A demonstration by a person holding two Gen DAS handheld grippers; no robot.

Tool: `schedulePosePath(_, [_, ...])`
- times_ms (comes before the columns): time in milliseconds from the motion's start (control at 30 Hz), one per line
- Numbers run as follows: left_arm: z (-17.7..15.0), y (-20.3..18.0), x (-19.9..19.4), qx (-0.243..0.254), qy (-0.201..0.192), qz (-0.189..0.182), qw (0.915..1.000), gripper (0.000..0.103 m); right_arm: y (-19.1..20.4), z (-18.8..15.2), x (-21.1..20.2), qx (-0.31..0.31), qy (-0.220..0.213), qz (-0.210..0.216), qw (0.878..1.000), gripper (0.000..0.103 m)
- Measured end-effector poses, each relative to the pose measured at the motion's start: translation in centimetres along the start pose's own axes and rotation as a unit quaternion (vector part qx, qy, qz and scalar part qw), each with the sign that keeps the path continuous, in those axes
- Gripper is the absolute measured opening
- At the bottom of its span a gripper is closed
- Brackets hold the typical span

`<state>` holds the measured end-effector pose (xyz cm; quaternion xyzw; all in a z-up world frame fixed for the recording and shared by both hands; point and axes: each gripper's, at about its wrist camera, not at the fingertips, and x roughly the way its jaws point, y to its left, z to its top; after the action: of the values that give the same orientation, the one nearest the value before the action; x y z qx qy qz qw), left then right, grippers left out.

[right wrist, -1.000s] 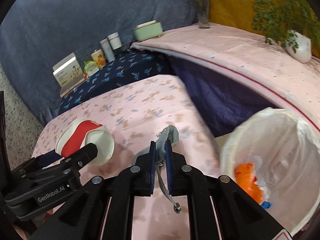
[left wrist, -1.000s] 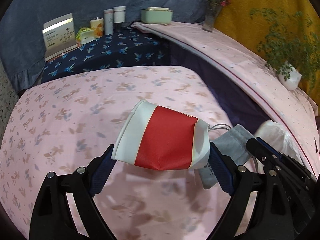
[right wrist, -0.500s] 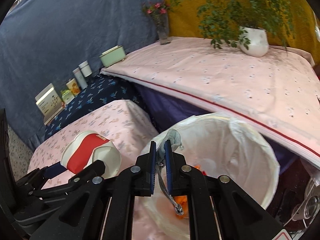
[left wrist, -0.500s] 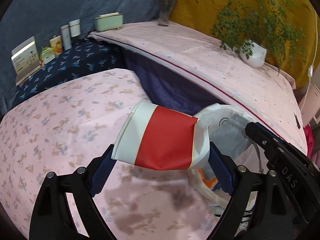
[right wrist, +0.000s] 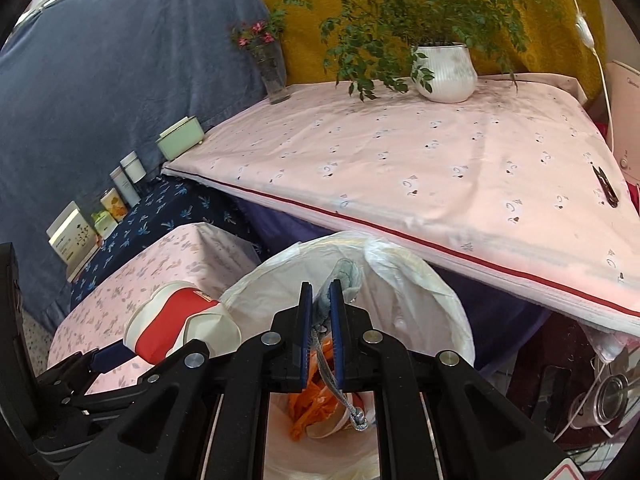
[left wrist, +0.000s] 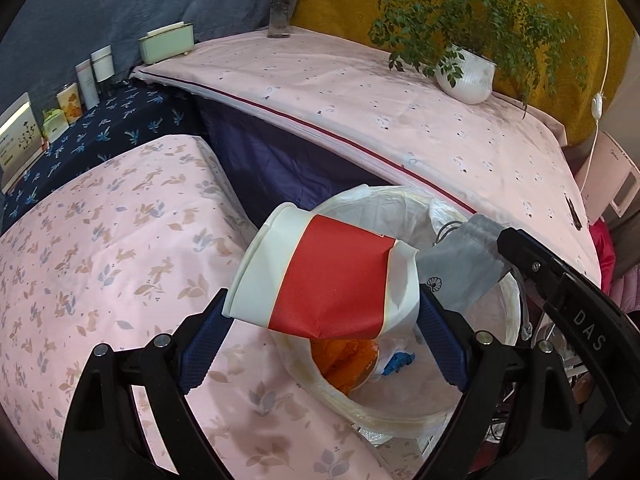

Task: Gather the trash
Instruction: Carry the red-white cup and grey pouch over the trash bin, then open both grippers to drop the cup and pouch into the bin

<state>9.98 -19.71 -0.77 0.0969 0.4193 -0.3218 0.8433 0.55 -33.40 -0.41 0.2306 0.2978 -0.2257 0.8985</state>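
Note:
My left gripper [left wrist: 322, 324] is shut on a crushed red and white paper cup [left wrist: 332, 278], held on its side over the near rim of a white-lined trash bin [left wrist: 400, 410]. The cup also shows in the right wrist view [right wrist: 176, 326]. My right gripper [right wrist: 320, 298] is shut on a grey cloth pouch [right wrist: 346, 276] with a drawstring, held above the bin's opening [right wrist: 424, 284]; the pouch shows in the left wrist view [left wrist: 464, 260]. Orange and blue trash [left wrist: 344, 360] lies inside the bin.
A low table with a pink floral cloth [left wrist: 100, 260] is left of the bin. A higher table with a pink cloth [right wrist: 440, 160] stands behind it, bearing a potted plant [right wrist: 444, 74], a flower vase [right wrist: 272, 76] and a green box [right wrist: 178, 142]. Small containers [left wrist: 90, 80] line a dark blue cloth.
Both grippers have swung right, away from the floral table, and now hang over the trash bin. The cup and the pouch stay gripped.

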Motion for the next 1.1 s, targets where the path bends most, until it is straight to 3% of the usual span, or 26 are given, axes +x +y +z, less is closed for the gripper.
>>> schedulePosePath(500, [0.2, -0.6, 0.4, -0.010, 0.003, 0.000, 0.9999, 0.087, -1.0, 0.0, 0.2, 0.006, 0.001, 0.002, 1.000, 0.009])
schedulePosePath(1100, [-0.1, 0.3, -0.2, -0.014, -0.001, 0.015, 0.9998, 0.088, 0.4, -0.1, -0.2, -0.017, 0.000, 0.006, 1.000, 0.012])
